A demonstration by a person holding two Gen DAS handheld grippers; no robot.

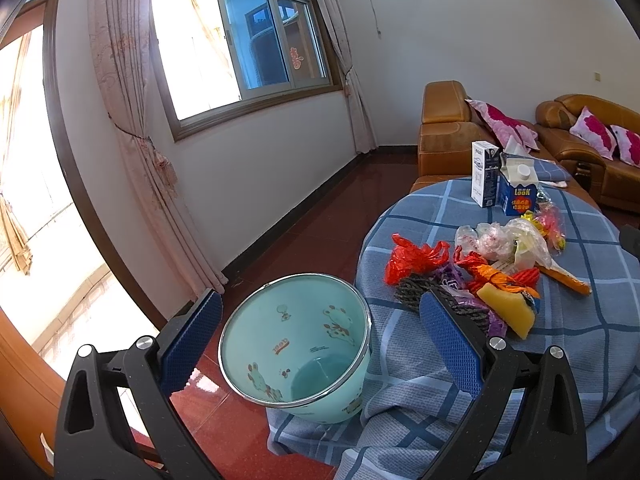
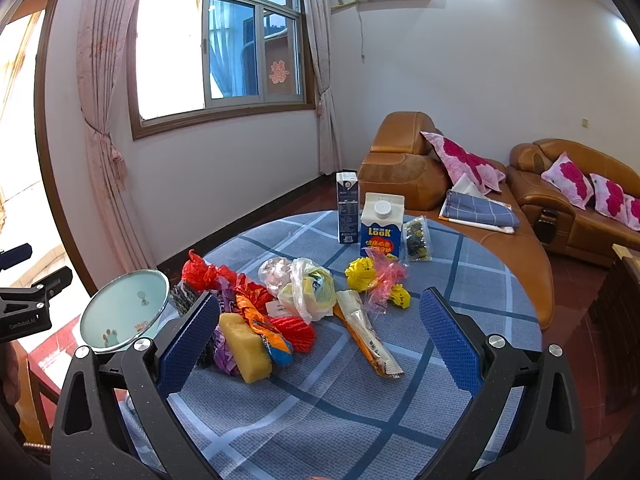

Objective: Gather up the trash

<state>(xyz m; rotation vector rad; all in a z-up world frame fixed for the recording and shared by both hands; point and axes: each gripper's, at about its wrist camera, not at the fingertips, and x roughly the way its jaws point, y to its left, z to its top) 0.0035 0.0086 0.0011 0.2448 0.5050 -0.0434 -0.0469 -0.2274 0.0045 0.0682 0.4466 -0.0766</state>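
Trash pile (image 2: 280, 312) (wrappers, bags, a yellow sponge (image 2: 244, 348)) sits on the checked tablecloth (image 2: 320, 408), mostly between the right gripper (image 2: 320, 340) jaws, which are wide apart and empty. The mint bin (image 1: 296, 344) sits between the left gripper (image 1: 320, 340) jaws, also apart. Looks like nothing's picked yet; next is probably closing on the sponge nearest the right's left jaw.

A pale green bin (image 1: 296, 344) with cartoon prints and a metal rim stands empty, touching the counter's (image 2: 320, 420) edge. Just beside it on the counter lie a red bag (image 2: 204, 272), yellow sponge (image 2: 246, 348), orange wrapper (image 2: 368, 340) and clear bag (image 2: 308, 288).
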